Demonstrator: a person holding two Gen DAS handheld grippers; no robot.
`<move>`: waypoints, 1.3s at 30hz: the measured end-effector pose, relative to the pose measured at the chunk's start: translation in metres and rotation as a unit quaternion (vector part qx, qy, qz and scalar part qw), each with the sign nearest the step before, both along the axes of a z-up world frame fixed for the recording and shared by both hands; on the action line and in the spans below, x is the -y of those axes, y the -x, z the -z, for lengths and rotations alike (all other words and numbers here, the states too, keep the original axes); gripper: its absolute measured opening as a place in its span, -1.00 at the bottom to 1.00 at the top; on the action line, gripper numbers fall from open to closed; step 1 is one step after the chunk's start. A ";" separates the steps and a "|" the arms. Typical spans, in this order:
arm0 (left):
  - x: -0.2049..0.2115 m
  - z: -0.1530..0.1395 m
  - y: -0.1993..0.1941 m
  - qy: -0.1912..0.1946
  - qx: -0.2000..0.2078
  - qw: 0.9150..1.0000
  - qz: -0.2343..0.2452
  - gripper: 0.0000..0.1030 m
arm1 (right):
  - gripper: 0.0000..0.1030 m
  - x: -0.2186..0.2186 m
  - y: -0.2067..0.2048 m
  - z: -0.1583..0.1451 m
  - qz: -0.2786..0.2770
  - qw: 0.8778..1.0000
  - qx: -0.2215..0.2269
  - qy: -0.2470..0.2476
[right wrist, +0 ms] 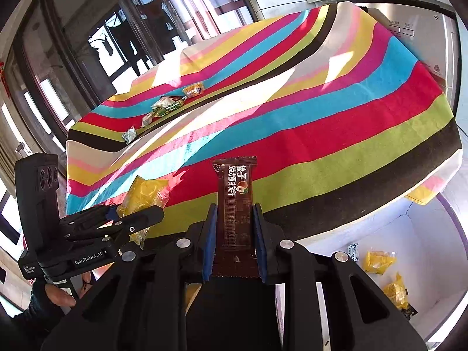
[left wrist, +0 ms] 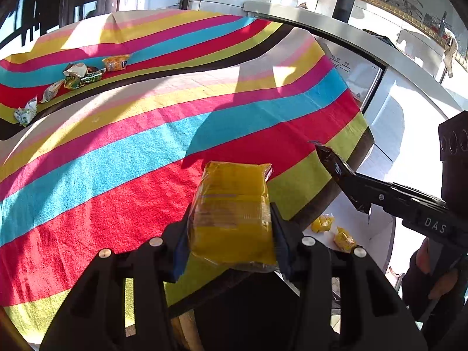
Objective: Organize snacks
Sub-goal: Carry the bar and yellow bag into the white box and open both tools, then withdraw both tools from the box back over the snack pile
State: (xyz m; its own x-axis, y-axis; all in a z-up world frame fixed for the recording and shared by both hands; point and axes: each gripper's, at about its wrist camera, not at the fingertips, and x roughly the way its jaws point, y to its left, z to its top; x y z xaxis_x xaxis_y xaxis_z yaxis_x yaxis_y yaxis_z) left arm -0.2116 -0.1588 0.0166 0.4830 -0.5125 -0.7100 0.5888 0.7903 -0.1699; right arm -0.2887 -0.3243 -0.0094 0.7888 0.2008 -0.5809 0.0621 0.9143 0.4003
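My left gripper (left wrist: 231,234) is shut on a yellow snack pack (left wrist: 231,210), held above the near edge of the striped tablecloth (left wrist: 117,152). In the right wrist view, that same left gripper (right wrist: 128,216) and its yellow snack pack (right wrist: 146,196) show at lower left. A brown snack bar (right wrist: 235,204) stands upright in my right gripper (right wrist: 235,234), which is shut on it. That brown snack bar (left wrist: 336,169) appears at the right of the left wrist view. Several loose snacks (left wrist: 73,76) lie in a row on the far left of the cloth, also seen as loose snacks (right wrist: 163,105).
A white box (right wrist: 424,234) sits below the table edge at the right, holding yellow packs (right wrist: 380,260) and a small white-blue one. The same yellow packs (left wrist: 345,238) show under the table edge. A white appliance (left wrist: 362,73) stands behind the table. A person's hand (right wrist: 61,295) holds the left gripper's handle.
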 end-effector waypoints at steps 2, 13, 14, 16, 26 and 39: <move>0.013 -0.002 0.006 -0.008 0.006 1.000 0.017 -0.07 | -0.54 0.010 0.009 0.002 0.015 1.000 0.000 -0.002; 0.100 -0.011 0.050 -0.043 0.032 0.989 0.134 -0.07 | -0.54 0.073 0.053 0.018 0.107 0.994 -0.013 -0.006; 0.107 -0.011 0.053 -0.041 0.028 0.988 0.148 -0.07 | -0.54 0.078 0.056 0.020 0.115 0.993 -0.016 -0.005; 0.122 -0.010 0.059 -0.038 0.016 0.984 0.174 -0.07 | -0.54 0.088 0.064 0.025 0.133 0.991 -0.023 -0.001; 0.176 0.009 0.081 -0.047 -0.019 0.965 0.256 -0.02 | -0.47 0.127 0.090 0.044 0.217 0.972 -0.075 0.043; 0.100 -0.005 0.040 -0.015 0.011 0.987 0.157 0.95 | 0.20 0.098 0.067 0.037 0.194 0.977 -0.068 0.054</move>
